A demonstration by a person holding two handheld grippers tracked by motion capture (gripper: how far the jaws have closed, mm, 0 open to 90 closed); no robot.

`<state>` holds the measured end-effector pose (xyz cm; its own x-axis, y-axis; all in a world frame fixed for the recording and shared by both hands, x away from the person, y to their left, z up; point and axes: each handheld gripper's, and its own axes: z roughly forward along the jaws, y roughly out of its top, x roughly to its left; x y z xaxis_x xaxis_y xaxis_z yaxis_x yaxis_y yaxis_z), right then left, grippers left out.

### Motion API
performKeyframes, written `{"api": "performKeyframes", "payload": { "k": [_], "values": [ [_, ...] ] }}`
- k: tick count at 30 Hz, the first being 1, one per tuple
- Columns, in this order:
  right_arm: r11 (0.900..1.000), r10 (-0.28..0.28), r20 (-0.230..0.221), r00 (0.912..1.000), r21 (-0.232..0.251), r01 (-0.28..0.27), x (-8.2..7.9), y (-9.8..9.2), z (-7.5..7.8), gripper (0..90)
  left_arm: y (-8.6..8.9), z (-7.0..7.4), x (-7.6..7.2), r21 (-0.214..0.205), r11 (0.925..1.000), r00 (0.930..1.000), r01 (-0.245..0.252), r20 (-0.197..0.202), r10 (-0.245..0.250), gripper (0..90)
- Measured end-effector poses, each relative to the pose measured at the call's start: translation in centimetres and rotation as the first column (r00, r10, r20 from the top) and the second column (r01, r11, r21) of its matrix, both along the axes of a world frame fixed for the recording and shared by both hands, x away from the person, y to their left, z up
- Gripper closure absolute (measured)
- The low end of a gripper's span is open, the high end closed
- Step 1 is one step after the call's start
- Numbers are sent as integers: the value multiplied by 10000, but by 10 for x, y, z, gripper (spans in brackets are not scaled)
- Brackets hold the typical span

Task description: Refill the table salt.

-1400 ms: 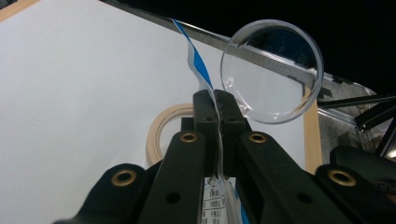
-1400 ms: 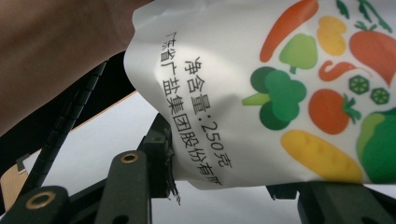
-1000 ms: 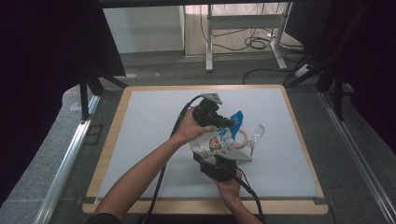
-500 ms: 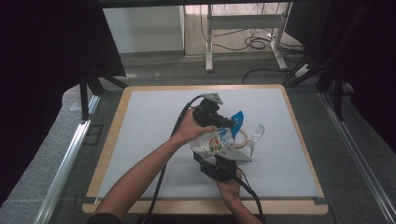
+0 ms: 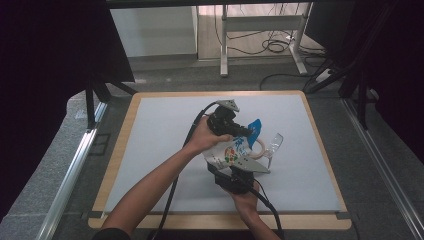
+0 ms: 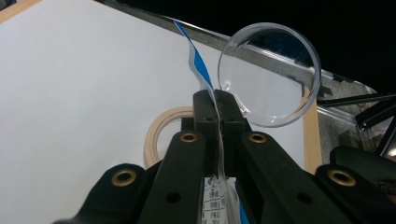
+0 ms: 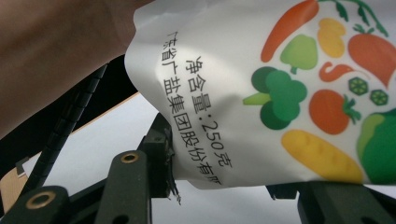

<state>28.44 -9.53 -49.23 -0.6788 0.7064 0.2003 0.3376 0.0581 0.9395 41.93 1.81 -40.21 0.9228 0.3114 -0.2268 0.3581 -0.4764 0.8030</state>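
A white bag (image 5: 231, 152) printed with vegetables and a blue top hangs above the mat. My left gripper (image 5: 248, 132) is shut on the bag's blue-and-white top edge (image 6: 198, 60), seen between my closed jaws (image 6: 217, 100). My right gripper (image 5: 235, 172) sits below the bag's bottom. In the right gripper view its jaws stand apart, and the bag's printed face (image 7: 280, 93) lies over them, its torn corner against the left finger (image 7: 158, 156). A wooden ring (image 6: 156, 135) and a clear round container (image 6: 271, 74) lie just beyond the bag.
A pale grey mat (image 5: 165, 135) covers the wood-edged table (image 5: 120, 145). The wooden ring (image 5: 261, 148) and the clear container (image 5: 274, 144) sit right of the bag. Cables trail from both grippers toward the person. Metal rails run along both table sides.
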Motion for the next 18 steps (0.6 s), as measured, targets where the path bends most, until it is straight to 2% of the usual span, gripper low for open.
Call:
{"api": "performKeyframes", "payload": {
  "k": [18],
  "values": [
    [9999,16,-134,9999,123,-14,1,-1,0,536,-2,0,1,32,10000,10000,-38,-62,38,898]
  ]
}}
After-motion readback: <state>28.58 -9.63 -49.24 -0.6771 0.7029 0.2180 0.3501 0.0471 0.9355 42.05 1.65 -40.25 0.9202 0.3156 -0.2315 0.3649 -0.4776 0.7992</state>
